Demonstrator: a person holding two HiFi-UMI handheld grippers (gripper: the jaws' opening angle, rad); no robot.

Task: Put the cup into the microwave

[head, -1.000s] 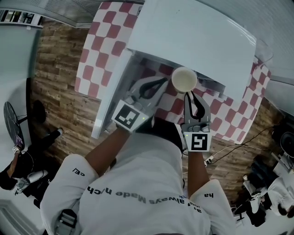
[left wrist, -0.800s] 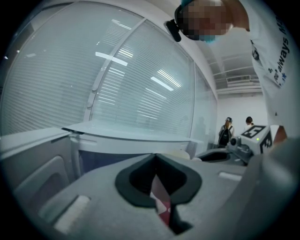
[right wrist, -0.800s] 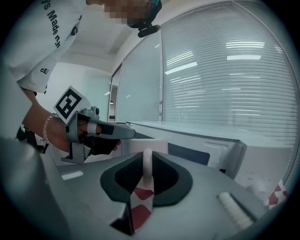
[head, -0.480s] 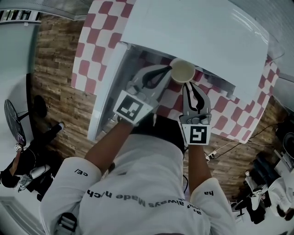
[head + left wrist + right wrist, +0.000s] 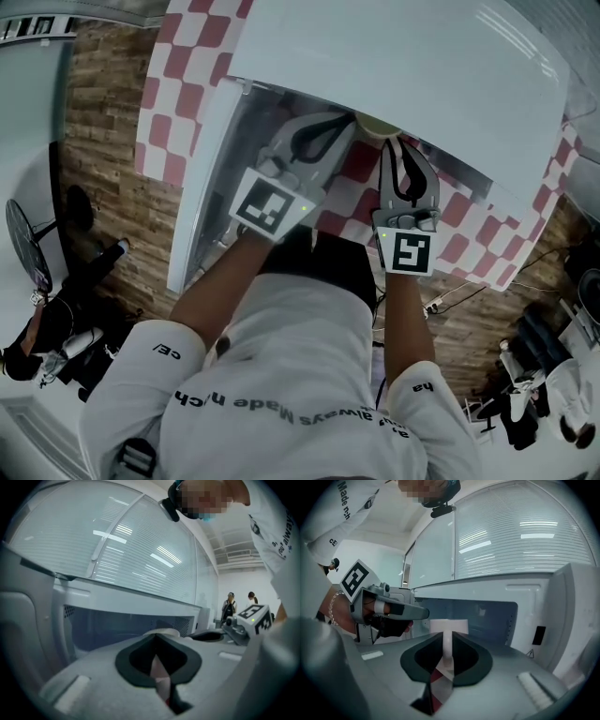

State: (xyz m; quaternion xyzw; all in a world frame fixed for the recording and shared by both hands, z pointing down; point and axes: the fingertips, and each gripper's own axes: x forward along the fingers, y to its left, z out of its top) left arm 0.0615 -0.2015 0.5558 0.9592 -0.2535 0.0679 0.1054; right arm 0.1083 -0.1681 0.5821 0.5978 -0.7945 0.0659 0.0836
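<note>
Since a second ago the cup (image 5: 379, 126) has moved from open view to the microwave (image 5: 403, 66) mouth; only a sliver of rim shows under the top edge. The right hand-held gripper (image 5: 447, 637) is clenched on the cup's wall. The left hand-held gripper (image 5: 157, 637), jaws together and empty, sits just beside it. The open door (image 5: 202, 178) stands left, over the checkered desk (image 5: 187, 56).

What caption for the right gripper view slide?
The right gripper, jaws shut on the wall of the cup, holds it at the mouth of the open microwave, with the left gripper alongside.
</note>
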